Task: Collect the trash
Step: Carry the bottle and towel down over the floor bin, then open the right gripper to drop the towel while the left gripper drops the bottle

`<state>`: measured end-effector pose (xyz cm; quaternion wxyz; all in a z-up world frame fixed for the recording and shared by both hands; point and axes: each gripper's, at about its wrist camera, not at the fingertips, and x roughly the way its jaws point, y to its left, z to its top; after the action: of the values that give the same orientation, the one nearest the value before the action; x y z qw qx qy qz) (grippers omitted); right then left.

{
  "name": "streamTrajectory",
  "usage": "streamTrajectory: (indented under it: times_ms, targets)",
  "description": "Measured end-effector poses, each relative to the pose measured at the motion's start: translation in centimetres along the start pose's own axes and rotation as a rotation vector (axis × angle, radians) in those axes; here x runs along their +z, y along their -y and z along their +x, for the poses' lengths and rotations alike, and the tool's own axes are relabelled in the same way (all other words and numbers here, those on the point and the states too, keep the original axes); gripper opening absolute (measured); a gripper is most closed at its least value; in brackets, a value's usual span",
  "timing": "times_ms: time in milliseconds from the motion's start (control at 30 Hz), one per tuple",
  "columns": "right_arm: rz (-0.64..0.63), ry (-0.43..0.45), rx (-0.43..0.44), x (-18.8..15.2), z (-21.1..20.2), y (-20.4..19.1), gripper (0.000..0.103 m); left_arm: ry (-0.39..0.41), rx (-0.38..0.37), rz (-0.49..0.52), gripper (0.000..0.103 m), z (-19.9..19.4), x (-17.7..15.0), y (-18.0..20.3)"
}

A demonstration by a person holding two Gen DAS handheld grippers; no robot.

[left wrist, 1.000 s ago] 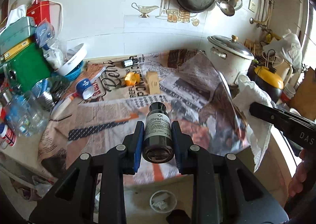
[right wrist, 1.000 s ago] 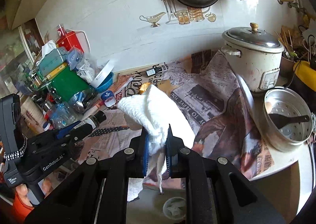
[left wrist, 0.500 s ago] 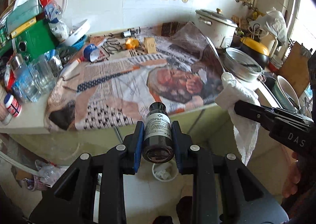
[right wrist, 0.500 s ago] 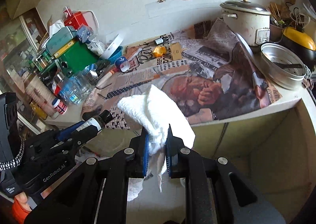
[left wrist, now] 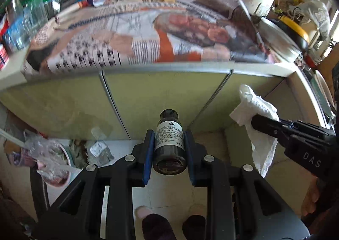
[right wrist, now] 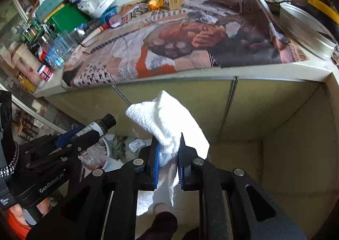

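So up close, my left tongs are clamped on a small dark glass bottle with a white label, cap pointing away from me. My right tongs are pinched tight on a crumpled white paper towel that droops below the pads. Past both, down on the floor, sits a pink bin lined with clear plastic. Further back are pale green cabinet doors, then the newspaper-covered surface above.
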<state>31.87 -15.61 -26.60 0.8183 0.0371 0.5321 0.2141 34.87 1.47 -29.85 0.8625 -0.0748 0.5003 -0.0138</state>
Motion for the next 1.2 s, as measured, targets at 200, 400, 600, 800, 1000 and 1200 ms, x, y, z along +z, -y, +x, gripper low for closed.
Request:
streamTrajectory:
  times_ms: [200,400,600,800,1000,1200]
  targets:
    - [0.008,-0.096,-0.005,-2.8,7.0,3.8,0.013,-0.087,0.035,-0.044,0.027,9.0,-4.3,0.2]
    - [0.015,-0.173,-0.01,-5.6,14.6,6.7,0.014,-0.181,0.063,-0.078,0.027,17.7,-9.4,-1.5]
    - [0.016,-0.255,-0.01,-7.6,22.6,8.2,0.017,-0.217,0.078,-0.146,0.027,23.8,-12.4,-3.7]
    - [0.003,-0.308,0.005,-8.0,29.0,7.3,0.019,-0.227,0.08,-0.171,0.027,28.3,-14.1,-4.6]
    - [-0.006,-0.365,0.029,-8.1,32.7,8.1,0.035,-0.244,0.07,-0.189,0.027,31.7,-14.8,-5.2]
    - [0.019,-0.362,0.038,-8.1,32.5,10.2,0.044,-0.257,0.038,-0.174,0.027,33.7,-14.2,-4.2]
